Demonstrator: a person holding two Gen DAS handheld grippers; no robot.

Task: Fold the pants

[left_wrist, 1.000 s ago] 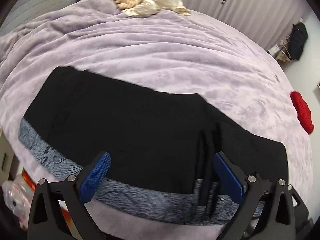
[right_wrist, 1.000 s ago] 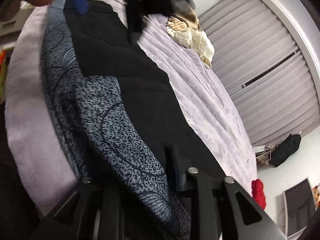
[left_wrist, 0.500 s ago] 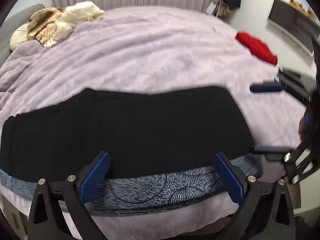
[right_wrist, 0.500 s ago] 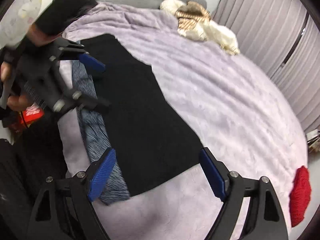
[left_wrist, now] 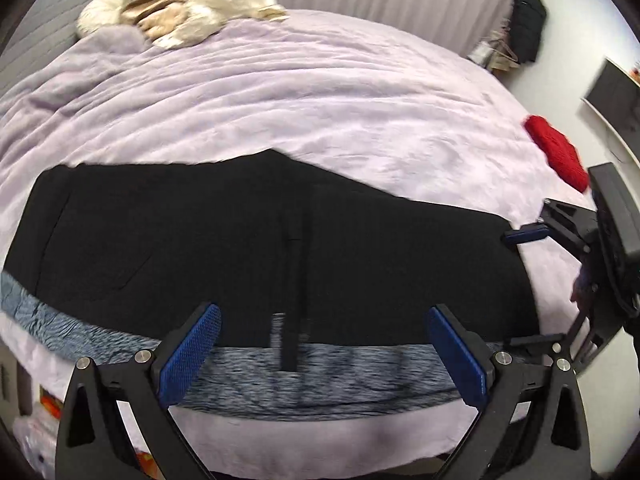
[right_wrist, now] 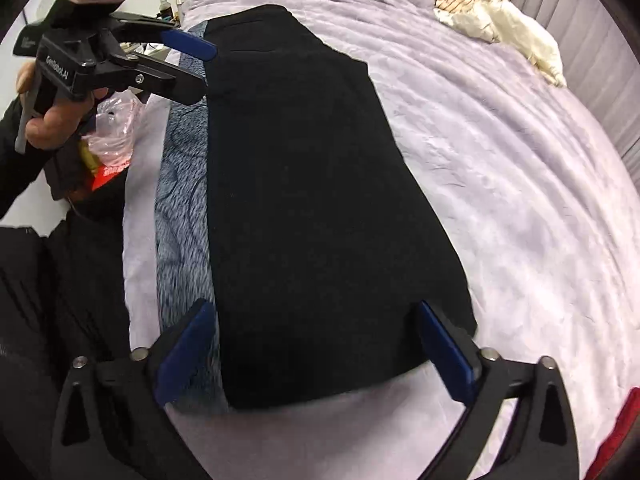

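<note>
Hovering: left tongs (left_wrist: 320,350) and right tongs (right_wrist: 316,354) both spread, empty, over black pants (right_wrist: 312,200) lying flat on bed (left_wrist: 320,100).

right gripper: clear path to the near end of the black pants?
Probably yes. The right gripper is open, hovering over that end of the black pants; nothing lies between, and the left gripper is at the far end.

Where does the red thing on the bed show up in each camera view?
Left wrist view: the red item lies at the right edge, on the purple bedspread, beyond the black pants.
Right wrist view: only a red sliver at the bottom right corner, partly cut off.
Shared landmark: the cream and tan pile of fabric at the head of the bed, top left in the left view, top right in the right view.
</note>
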